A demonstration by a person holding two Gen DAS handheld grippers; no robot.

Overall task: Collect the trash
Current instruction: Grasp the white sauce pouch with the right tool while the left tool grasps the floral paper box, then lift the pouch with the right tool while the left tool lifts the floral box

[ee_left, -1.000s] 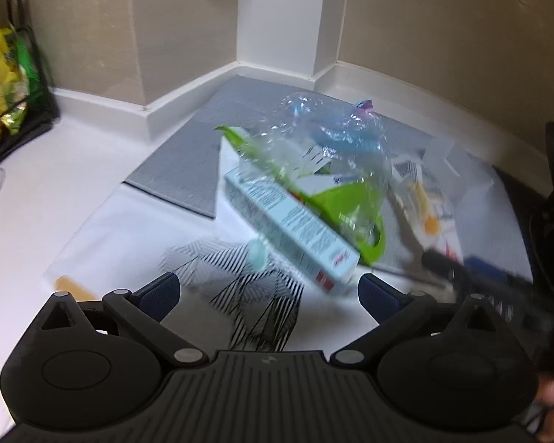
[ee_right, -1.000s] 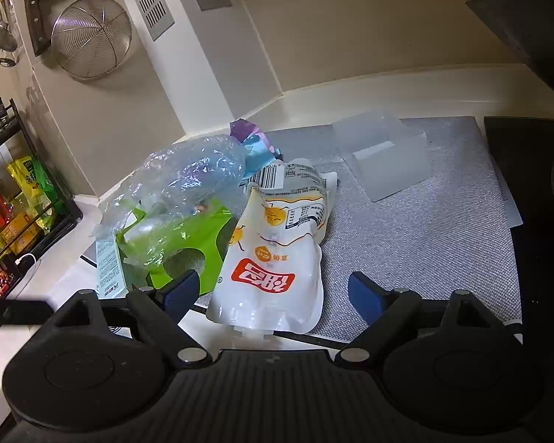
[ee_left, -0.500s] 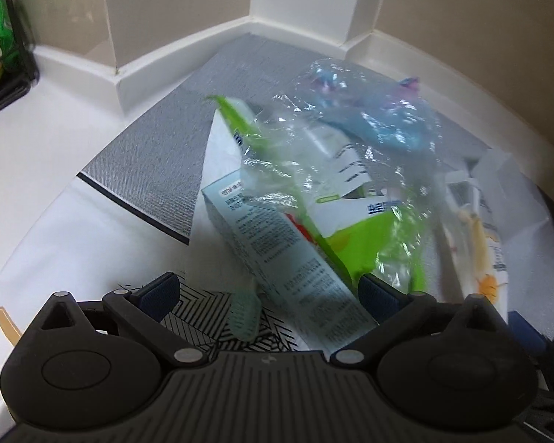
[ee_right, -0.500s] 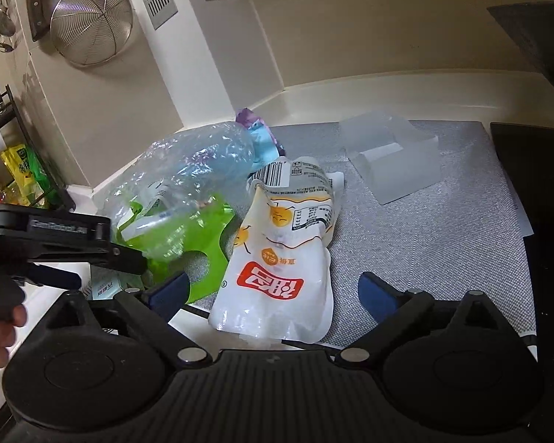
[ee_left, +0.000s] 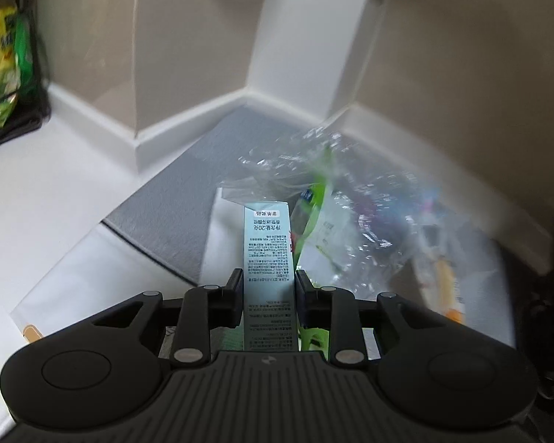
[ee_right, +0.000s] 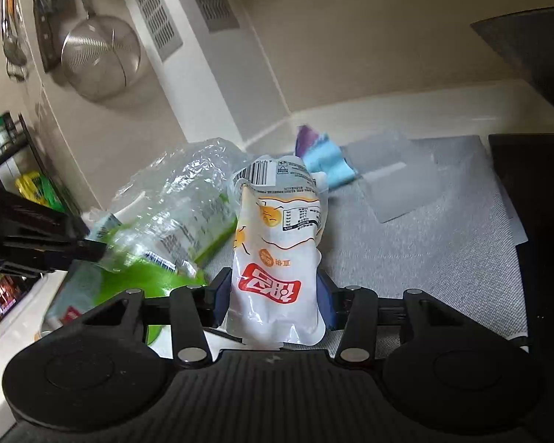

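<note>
My left gripper (ee_left: 269, 288) has its jaws closing on a pale blue printed box (ee_left: 267, 243); both pads press its sides and the box sticks out ahead, lifted. A crumpled clear plastic bag (ee_left: 351, 221) and green packaging (ee_left: 319, 199) lie just beyond it. My right gripper (ee_right: 273, 295) is closing on a white pouch (ee_right: 280, 229) with a red label, pads against its lower sides. In the right wrist view the left gripper (ee_right: 37, 243) reaches in from the left beside the clear bag (ee_right: 181, 199) and green packaging (ee_right: 140, 284).
A grey mat (ee_right: 443, 251) covers the counter corner, with a blue-purple wrapper (ee_right: 325, 158) and a clear plastic tray (ee_right: 395, 177) on it. A black hob (ee_right: 535, 203) lies at right. A snack rack (ee_left: 7, 74) stands far left; a strainer (ee_right: 99, 59) hangs on the wall.
Both grippers went from wide open to closed: the left onto the pale blue box, which came up off the pile, the right onto the white pouch, now propped upright.
</note>
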